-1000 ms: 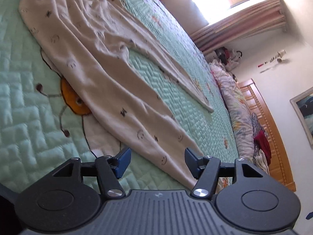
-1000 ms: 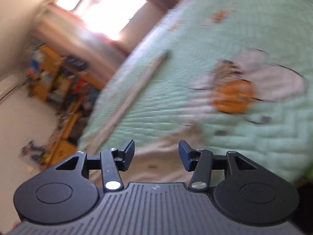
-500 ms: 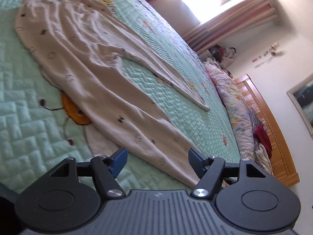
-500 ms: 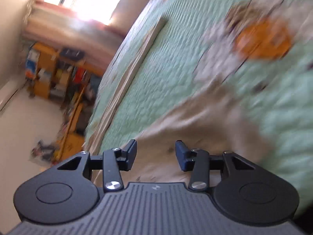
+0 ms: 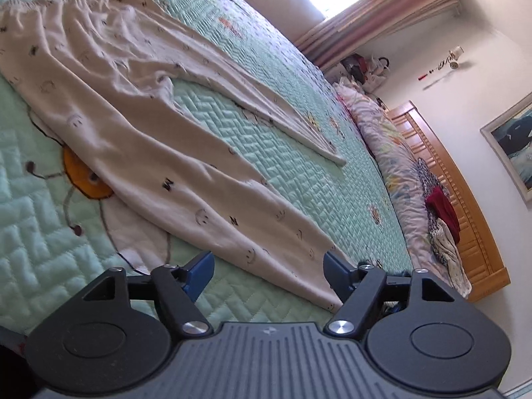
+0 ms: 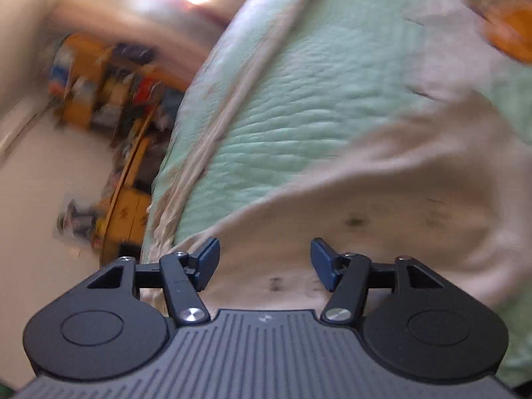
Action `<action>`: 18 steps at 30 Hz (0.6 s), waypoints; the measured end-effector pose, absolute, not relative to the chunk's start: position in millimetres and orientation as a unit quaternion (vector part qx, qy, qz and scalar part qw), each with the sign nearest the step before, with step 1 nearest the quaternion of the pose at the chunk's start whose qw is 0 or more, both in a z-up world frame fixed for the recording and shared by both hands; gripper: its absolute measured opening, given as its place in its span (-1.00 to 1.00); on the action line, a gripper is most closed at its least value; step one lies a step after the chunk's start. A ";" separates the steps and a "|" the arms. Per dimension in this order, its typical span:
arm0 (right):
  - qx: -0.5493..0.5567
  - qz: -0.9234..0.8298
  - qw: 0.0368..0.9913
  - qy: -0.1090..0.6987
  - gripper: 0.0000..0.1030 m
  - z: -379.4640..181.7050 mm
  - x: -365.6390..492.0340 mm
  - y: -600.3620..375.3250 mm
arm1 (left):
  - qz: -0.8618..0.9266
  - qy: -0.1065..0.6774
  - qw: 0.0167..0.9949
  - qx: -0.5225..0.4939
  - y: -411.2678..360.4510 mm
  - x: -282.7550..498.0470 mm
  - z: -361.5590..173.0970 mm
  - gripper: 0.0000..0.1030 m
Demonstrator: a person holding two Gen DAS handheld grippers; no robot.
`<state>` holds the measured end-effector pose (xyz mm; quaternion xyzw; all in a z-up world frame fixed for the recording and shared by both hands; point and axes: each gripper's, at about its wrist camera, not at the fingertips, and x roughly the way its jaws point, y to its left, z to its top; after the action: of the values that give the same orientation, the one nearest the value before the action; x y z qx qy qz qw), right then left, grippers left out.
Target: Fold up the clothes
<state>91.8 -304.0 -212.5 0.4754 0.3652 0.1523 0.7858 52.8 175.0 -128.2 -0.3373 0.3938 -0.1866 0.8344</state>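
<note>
Now my left tongs (image 5: 267, 271) have just been opening over the cream printed cotton trousers (image 5: 139, 133), gripping nothing. My right tongs (image 6: 264, 264), likewise just widened and empty, hover at the leg cuff (image 6: 332, 232) toward 12 o'clock. Pinching the quilted green bedspread (image 5: 299, 173) too would drag it.

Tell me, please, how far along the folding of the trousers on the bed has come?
Done: the cream printed cotton trousers lie spread flat on the mint-green quilted bedspread, legs apart, no fold made. In hand: the left gripper has been opening over a leg cuff; the right gripper, also opening, nears the cloth, gripping nothing. Left: every fold.
</note>
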 end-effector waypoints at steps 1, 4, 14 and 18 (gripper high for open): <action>0.501 0.153 0.775 0.353 0.09 -216.5 83.5 -314.9 | -0.181 0.393 0.835 -0.341 179.2 52.6 -129.1 0.48; 0.513 0.139 0.784 0.321 0.21 -211.2 62.1 -336.4 | -0.163 0.394 0.831 -0.357 188.2 54.0 -134.7 0.49; 0.521 0.187 0.770 0.317 0.39 -211.2 55.8 -317.0 | -0.191 0.414 0.824 -0.336 166.4 57.5 -139.4 0.50; 0.531 0.190 0.763 0.316 0.39 -212.4 54.9 -311.4 | -0.179 0.409 0.825 -0.347 174.9 56.5 -140.2 0.51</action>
<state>54.9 -311.4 -212.4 0.5310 0.3161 0.1902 0.7629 56.5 174.9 -140.2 -0.3473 0.4088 -0.1787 0.8249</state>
